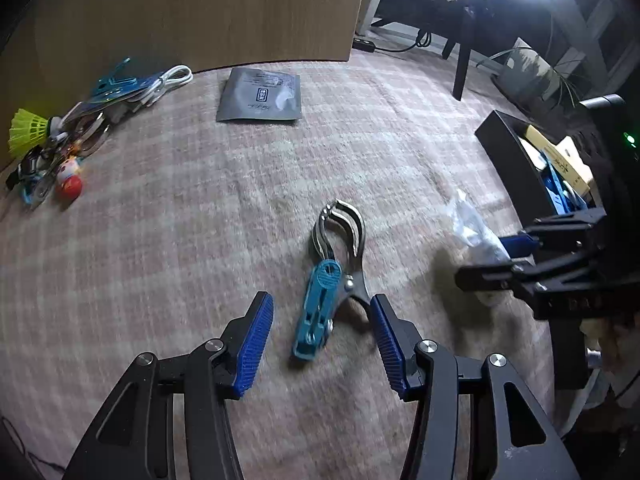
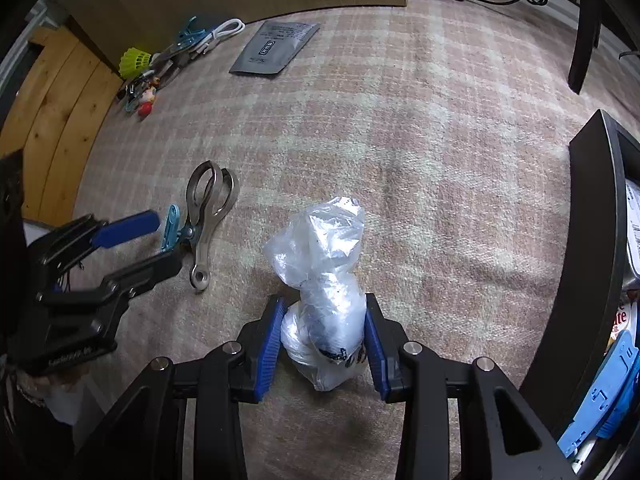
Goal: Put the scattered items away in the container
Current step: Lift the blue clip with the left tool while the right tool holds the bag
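Note:
A metal clip with a teal handle [image 1: 340, 236] lies on the pink checked carpet between the fingers of my left gripper [image 1: 320, 304]. That gripper is open; its left pad stands clear of the clip and its right pad is close beside the metal handle. My right gripper [image 2: 325, 308] is shut on a crumpled clear plastic bag [image 2: 320, 248], its blue pads pressing both sides. The clip [image 2: 208, 200] and left gripper [image 2: 166, 240] show at the left of the right wrist view. The black container [image 2: 588, 220] stands at the right, holding blue and white items.
A grey foil pouch [image 1: 260, 96] lies further back. A pile at the far left includes a yellow shuttlecock [image 1: 28, 132], a white cable [image 1: 172, 80] and a small red and white figure [image 1: 70, 180]. A wooden panel [image 1: 200, 12] stands behind, and a dark furniture leg [image 1: 462, 68] is at the back right.

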A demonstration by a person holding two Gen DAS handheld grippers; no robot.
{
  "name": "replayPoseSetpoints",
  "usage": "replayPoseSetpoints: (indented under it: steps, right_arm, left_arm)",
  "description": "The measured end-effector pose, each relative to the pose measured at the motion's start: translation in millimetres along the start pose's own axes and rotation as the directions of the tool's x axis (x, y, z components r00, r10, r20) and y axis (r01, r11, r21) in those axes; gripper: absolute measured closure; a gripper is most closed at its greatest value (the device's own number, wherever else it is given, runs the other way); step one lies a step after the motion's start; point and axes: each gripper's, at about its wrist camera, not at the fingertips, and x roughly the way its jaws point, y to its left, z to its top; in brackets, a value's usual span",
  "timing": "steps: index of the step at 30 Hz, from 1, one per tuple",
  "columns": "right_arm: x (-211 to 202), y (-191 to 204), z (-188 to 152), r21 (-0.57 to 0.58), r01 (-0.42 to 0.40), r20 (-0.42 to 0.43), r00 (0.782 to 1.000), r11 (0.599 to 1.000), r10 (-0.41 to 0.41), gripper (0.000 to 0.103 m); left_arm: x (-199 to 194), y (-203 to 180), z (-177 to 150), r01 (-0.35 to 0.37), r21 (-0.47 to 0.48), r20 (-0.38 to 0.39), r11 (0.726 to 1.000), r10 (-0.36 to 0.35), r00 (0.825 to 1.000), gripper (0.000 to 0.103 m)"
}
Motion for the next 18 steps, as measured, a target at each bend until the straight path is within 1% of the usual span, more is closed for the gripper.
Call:
replayPoseSetpoints:
  steps: [1, 2, 3, 6, 12, 16, 18]
  right_arm:
    - [0.0, -0.5, 0.3, 0.002, -0.004, -0.001, 1.0, 1.0, 0.004, 0.068]
    - [-0.3, -1.5, 0.3, 0.003, -0.008, -0.002, 1.0, 1.0, 0.008, 0.068]
    - [-0.5, -2.5, 0.4, 0.006, -0.013, -0.002, 1.0, 1.0, 0.013, 0.068]
    - [-1.8, -5.0, -0.3, 0.012, -0.023, -0.001, 1.0, 1.0, 0.023, 0.068]
    - [-1.9, -4.1, -1.0, 0.01, -0.024, 0.002, 1.0, 1.0, 0.024, 0.068]
    - [-2.2, -3.7, -2.9, 0.015, -0.022, 0.007, 1.0, 1.0, 0.022, 0.068]
    - [-2.6, -3.0, -5.6, 0.013, -0.02, 0.007, 1.0, 1.0, 0.02, 0.068]
  left_arm:
    - [-0.3, 0.5, -0.1, 0.004, 0.001, -0.003, 1.0, -0.004, 1.0, 0.058]
    - [1.0, 1.1, 0.2, 0.008, 0.001, -0.012, 1.0, -0.008, 1.0, 0.073]
    - [-0.8, 1.8, -1.7, 0.009, -0.007, -0.015, 1.0, -0.009, 1.0, 0.082]
    - [-3.4, 6.6, -1.4, 0.01, -0.023, -0.008, 1.0, -0.01, 1.0, 0.086]
    - [-15.7, 9.7, -10.1, -0.013, -0.046, 0.018, 0.999, 0.014, 1.0, 0.087]
    - [-23.9, 9.2, -21.8, 0.008, -0.064, 0.033, 0.998, -0.005, 0.999, 0.087]
    - [-20.9, 11.3, -27.5, 0.019, -0.079, 0.018, 0.997, -0.018, 1.0, 0.086]
